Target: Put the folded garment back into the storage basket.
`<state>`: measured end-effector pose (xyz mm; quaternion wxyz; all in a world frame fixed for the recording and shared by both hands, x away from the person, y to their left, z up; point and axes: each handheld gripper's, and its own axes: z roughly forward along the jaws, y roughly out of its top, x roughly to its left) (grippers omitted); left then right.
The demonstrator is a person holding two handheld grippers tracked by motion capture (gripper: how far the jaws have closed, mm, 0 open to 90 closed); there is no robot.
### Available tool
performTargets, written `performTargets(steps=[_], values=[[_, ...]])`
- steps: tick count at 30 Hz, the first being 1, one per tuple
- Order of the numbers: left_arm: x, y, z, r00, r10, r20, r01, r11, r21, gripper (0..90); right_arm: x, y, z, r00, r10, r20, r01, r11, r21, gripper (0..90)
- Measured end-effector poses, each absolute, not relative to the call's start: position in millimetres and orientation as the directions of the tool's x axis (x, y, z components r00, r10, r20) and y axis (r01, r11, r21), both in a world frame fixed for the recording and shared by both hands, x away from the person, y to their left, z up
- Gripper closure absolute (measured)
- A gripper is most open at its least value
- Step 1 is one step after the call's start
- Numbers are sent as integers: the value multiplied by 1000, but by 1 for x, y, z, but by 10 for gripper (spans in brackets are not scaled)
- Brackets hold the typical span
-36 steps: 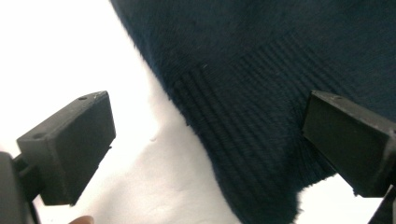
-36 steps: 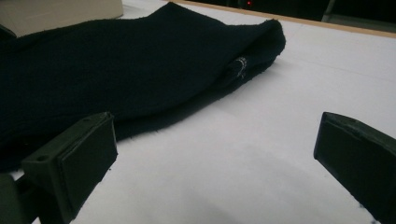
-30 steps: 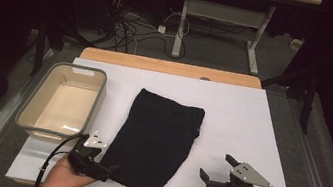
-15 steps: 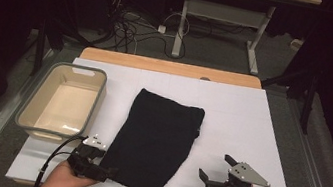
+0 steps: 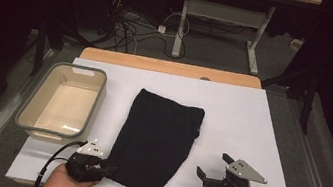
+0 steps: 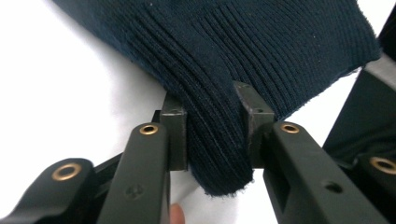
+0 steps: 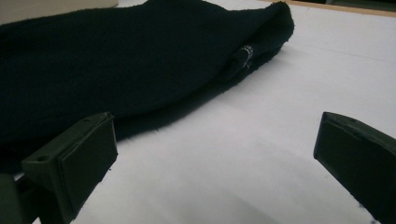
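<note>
A dark knitted garment point(image 5: 157, 137) lies folded flat in the middle of the white table point(image 5: 252, 117). My left gripper point(image 5: 109, 170) sits at the garment's near-left edge. In the left gripper view its jaws have just been closing, and a ribbed fold of the garment point(image 6: 261, 56) is now pinched between the pads point(image 6: 177, 130). My right gripper point(image 5: 214, 165) rests on the table to the right of the garment's near end, open. The right gripper view has bare table between the wide-apart jaws of that gripper point(image 7: 219, 144), with the garment point(image 7: 116, 60) lying beyond them to the left.
A beige plastic basin with a grey rim point(image 5: 30, 112) stands at the table's left side, nothing in it. A wooden strip point(image 5: 168, 67) runs along the far edge. Behind the table are cables and a desk frame on the floor.
The left gripper's jaws have come together on the garment's near-left edge. The right gripper and the garment's body have not moved.
</note>
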<state>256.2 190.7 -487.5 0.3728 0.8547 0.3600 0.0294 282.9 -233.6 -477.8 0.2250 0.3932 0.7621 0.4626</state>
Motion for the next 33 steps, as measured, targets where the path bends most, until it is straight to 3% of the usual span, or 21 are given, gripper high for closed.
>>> performTargets(steps=[4,8,10,14,20,26,33], values=[[256,201,-490,736,653,-180,569,-452,687,685,296,-227,-471,-569,822,35,401,240,884,0],[258,211,-498,751,629,-200,547,-423,722,682,328,-216,-467,-534,843,62,429,207,879,12],[256,211,-500,771,616,-162,506,-438,743,679,351,-209,-466,-504,861,66,449,196,872,57],[255,214,-508,757,621,-201,516,-380,768,673,402,-196,-469,-441,894,84,513,174,841,185],[256,216,-509,754,616,-230,530,-362,767,671,455,-185,-478,-409,903,127,609,167,776,276],[257,217,-510,752,611,-247,539,-355,764,670,461,-178,-488,-445,892,82,655,262,708,315],[256,217,-510,749,615,-246,540,-352,765,670,455,-174,-487,-501,858,112,652,288,702,536]])
